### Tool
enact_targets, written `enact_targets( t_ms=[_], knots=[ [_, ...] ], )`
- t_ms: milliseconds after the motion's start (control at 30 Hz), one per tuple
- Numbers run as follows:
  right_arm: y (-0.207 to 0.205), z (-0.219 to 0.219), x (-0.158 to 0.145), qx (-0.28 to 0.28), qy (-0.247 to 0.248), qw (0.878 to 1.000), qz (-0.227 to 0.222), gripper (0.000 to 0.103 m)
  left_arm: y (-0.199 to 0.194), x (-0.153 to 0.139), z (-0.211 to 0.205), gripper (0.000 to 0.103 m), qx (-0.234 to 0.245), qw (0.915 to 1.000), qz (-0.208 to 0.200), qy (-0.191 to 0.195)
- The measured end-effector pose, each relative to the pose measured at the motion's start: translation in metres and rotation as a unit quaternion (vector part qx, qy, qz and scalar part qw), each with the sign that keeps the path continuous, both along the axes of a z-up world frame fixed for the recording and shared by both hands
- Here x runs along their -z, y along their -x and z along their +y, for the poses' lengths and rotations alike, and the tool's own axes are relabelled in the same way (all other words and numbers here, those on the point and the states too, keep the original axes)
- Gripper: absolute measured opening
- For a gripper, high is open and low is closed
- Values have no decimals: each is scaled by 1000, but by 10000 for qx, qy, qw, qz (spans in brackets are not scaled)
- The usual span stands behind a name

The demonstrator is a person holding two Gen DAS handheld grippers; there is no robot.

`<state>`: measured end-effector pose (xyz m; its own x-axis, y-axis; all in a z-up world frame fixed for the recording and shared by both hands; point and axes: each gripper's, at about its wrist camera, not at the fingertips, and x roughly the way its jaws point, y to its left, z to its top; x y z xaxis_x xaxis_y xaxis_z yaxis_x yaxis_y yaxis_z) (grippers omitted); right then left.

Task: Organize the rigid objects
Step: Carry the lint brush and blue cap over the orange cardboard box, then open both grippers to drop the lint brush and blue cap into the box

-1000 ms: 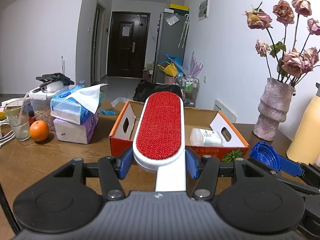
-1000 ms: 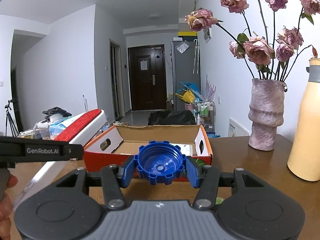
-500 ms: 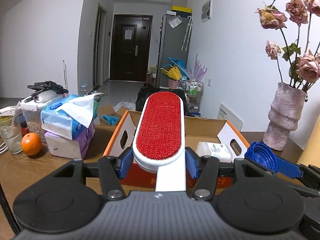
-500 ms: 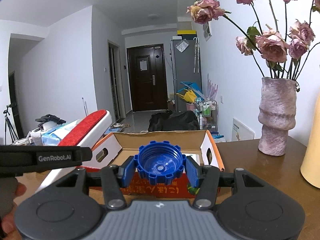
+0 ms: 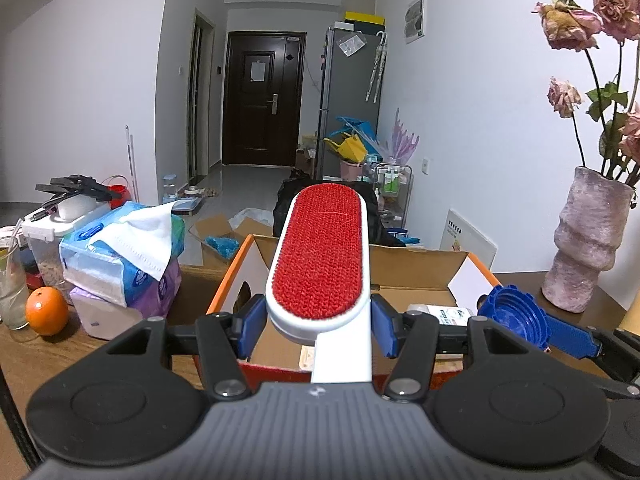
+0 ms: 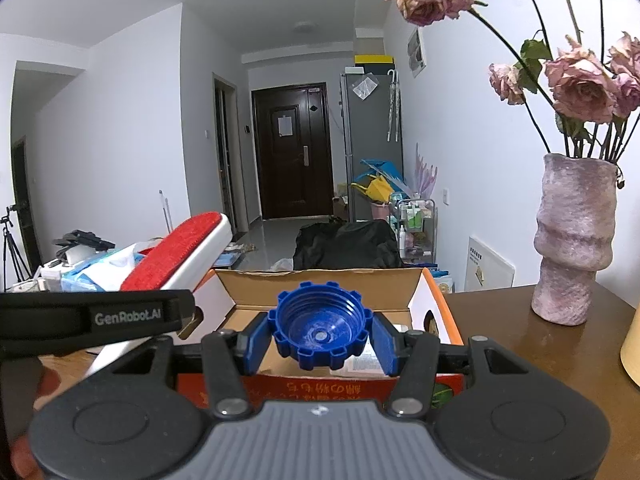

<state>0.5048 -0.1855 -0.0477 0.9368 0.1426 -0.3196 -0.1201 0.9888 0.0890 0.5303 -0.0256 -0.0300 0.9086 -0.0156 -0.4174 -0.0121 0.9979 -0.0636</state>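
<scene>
My left gripper is shut on a white lint brush with a red pad, held over the near left part of an open orange cardboard box. My right gripper is shut on a blue notched bottle cap, held above the box's front edge. The cap also shows in the left wrist view, and the brush in the right wrist view. A white labelled bottle lies inside the box.
A pink vase with dried roses stands right of the box on the wooden table. A yellow bottle is at the far right. Tissue packs, an orange and a glass sit to the left.
Both grippers have moved forward and up toward the box with their objects. The brush and the cap now hang over the box's front edge.
</scene>
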Motion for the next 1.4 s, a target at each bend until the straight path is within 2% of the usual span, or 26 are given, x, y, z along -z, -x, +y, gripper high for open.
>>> enact_targets(
  t_ms=[533,1033,1400],
  knots=[
    [-43,7,5,232,148,9995,147,53,-44,5,6,57,-225,9997,-37,-133],
    [-74,10,11,377,233,9983,366,53,-80,23,7,57,-269,9987,264,-346],
    [-93,13,16,343,330,9971,594,53,-97,31,15,57,-242,9977,566,-299]
  ],
)
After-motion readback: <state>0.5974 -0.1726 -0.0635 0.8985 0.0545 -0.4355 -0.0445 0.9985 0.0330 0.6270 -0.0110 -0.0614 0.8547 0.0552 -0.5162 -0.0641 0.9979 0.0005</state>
